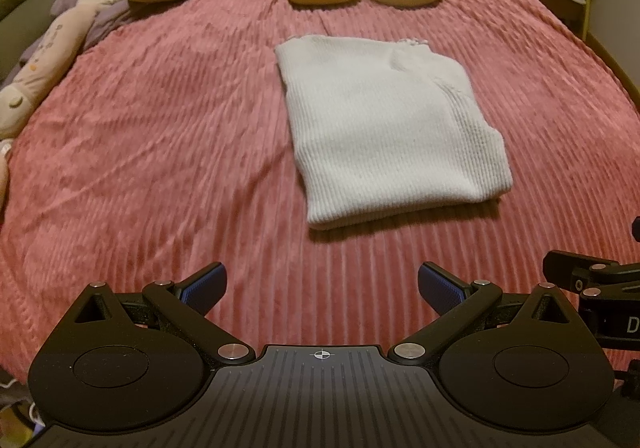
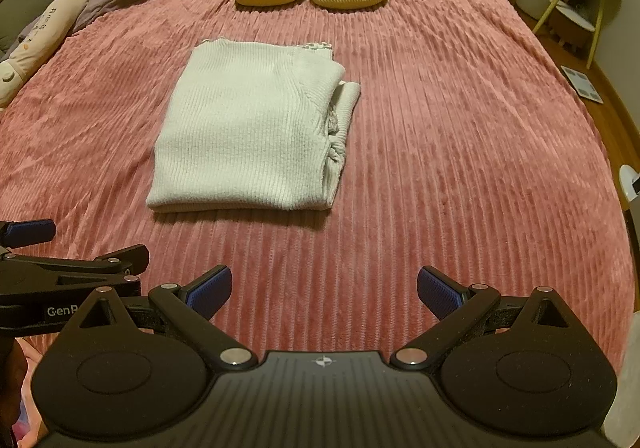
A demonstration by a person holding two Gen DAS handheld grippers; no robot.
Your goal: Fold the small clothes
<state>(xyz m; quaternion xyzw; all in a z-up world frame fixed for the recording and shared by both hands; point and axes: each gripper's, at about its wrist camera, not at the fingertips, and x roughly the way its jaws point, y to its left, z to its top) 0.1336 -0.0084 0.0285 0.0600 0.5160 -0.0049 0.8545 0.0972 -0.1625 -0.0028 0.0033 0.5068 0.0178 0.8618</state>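
A folded white top is seen mid-bed, long axis pointing ahead of both wide-open, empty grippers, left nearer.

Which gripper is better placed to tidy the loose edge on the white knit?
Right, probably. The white knit's loose layers sit on its right edge, the side nearer the right gripper. Left gripper faces the neat fold. Both open.

A white rib-knit garment lies on plush, ribbed pink fleece bedspread; matt black plastic tool.
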